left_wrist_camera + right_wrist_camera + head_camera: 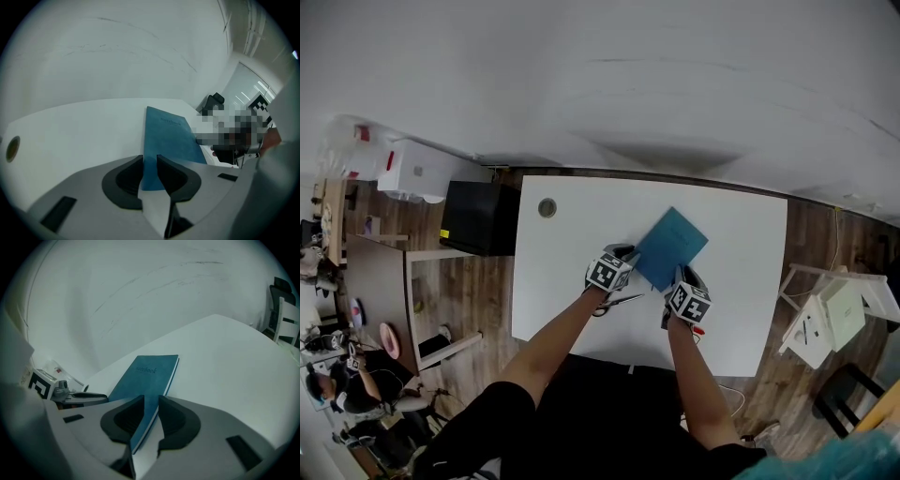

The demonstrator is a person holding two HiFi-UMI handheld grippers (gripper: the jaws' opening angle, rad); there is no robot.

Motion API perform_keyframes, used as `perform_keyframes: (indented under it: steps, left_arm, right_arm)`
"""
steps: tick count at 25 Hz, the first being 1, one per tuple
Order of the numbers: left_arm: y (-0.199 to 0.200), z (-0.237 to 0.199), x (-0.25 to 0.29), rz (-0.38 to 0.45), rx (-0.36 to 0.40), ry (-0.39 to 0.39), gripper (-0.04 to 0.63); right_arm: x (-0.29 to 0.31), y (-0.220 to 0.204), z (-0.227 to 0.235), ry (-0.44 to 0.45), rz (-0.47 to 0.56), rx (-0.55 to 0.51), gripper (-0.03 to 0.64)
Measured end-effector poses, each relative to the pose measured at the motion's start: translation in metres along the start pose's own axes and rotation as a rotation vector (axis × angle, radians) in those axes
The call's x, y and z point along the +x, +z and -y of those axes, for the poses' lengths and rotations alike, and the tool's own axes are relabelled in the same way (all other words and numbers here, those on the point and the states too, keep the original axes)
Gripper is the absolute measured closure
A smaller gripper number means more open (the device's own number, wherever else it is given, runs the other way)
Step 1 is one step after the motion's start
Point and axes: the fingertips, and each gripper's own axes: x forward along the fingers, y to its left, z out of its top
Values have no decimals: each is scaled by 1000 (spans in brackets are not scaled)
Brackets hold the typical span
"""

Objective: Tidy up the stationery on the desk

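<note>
Plainly, on the left gripper [150,161] the jaws stand only a narrow slot apart. The near corner of the blue notebook [168,138] fills that slot, and both dark pads seem to press on its cover. On the right gripper [151,406] the jaws are likewise almost together and clamped on the notebook's near edge. That edge runs through them at a slant, with the pale page edge showing along its right side.

In the head view the notebook sits cornerwise at the centre of the frame, just above the two grippers and over the white worktop [572,272]. Whether it rests on the surface or is lifted clear cannot be told. A pair of scissors [619,302] lies on the worktop just below the left gripper, at lower centre. A round cap [547,207] is set into the worktop at upper left, well apart from everything else.

The step in hand looks like a two-handed carry or squaring-up of the notebook. The next move would call for both hands travelling together so the thin book neither twists nor slips. It should then be laid flat before the jaws part. The scissors appear not yet dealt with.
</note>
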Motion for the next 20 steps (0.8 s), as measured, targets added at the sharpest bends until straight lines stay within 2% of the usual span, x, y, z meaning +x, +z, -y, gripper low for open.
perform_keyframes:
  steps: [11,17,20]
  left_arm:
    - [-35,-46,-46,48,-73,77,502]
    - [-62,-77,-77,81,-164,126,503]
    - [-78,-85,-90,86,-202,130,508]
  right_arm:
    - [15,-18,-65,66,-25,-130,518]
    - [27,-42,-108,88,-58,-271,518]
    - [31,-57,-122,96,-80,-303,518]
